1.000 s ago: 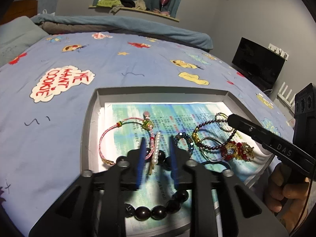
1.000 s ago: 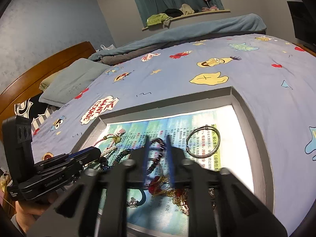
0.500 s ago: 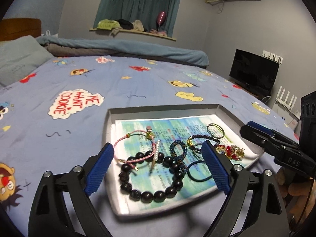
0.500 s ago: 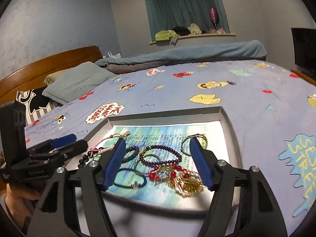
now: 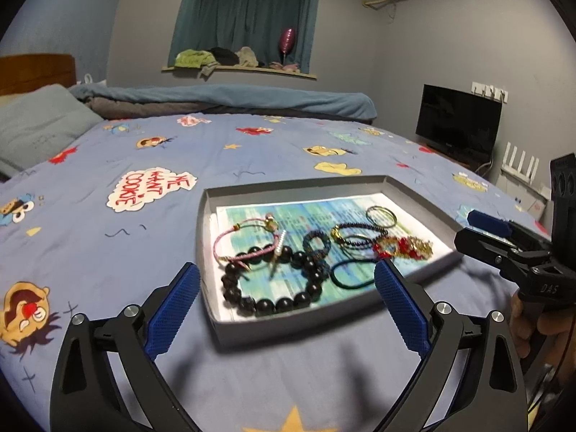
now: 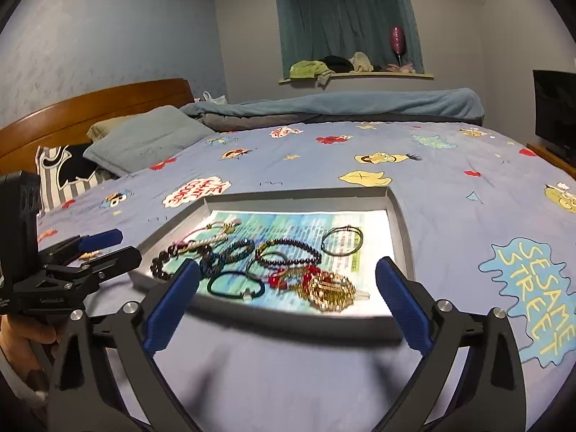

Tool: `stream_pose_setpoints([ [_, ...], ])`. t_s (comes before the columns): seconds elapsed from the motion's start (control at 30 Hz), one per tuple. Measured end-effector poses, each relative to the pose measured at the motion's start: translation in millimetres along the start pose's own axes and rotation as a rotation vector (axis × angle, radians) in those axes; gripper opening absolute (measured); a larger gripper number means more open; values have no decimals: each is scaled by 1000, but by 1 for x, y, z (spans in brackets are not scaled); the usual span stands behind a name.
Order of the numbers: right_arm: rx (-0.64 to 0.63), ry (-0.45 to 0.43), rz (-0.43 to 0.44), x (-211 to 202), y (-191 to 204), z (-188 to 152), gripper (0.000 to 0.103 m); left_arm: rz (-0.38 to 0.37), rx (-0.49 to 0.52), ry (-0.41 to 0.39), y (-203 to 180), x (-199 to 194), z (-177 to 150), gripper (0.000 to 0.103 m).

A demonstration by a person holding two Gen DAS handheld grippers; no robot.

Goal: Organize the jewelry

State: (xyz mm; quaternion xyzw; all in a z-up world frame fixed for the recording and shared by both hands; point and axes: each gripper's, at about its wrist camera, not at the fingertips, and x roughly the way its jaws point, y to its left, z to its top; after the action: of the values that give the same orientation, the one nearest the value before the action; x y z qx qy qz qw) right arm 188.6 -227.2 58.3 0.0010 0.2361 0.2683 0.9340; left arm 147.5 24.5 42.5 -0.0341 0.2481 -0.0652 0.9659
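Observation:
A shallow grey tray point(image 5: 207, 237) lined with printed paper lies on the bed and holds several pieces of jewelry. They include a black bead bracelet point(image 5: 273, 302), a pink cord bracelet point(image 5: 230, 235), a dark hair tie point(image 5: 351, 275) and a red and gold ornament point(image 5: 403, 246). My left gripper point(image 5: 286, 306) is open and empty, in front of the tray's near edge. My right gripper point(image 6: 286, 302) is open and empty, in front of the tray point(image 6: 405, 237) from the other side. The ornament point(image 6: 324, 286) and a thin ring bracelet point(image 6: 342, 239) lie nearest it.
The tray sits on a blue cartoon-print bedsheet point(image 5: 108, 237). A grey pillow point(image 6: 144, 142) and wooden headboard point(image 6: 90, 108) stand at the left, a folded blue blanket point(image 5: 223, 99) at the far edge. A black screen point(image 5: 457, 126) stands to the right.
Both grippers have opened wide and pulled back from over the jewelry to just outside the tray's near edges. The jewelry has stayed in the tray.

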Motion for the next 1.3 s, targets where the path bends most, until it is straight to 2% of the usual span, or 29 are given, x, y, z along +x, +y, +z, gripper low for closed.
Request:
stream_pose_setpoints([
  [0.63,-35,-44,3,-43,5,-32,97,7,15,-60,-22,-32,-28,98],
  [1.3,-73,-59,-16,-47,13,-40,97,28,38,-77,-29,-37,-32,98],
])
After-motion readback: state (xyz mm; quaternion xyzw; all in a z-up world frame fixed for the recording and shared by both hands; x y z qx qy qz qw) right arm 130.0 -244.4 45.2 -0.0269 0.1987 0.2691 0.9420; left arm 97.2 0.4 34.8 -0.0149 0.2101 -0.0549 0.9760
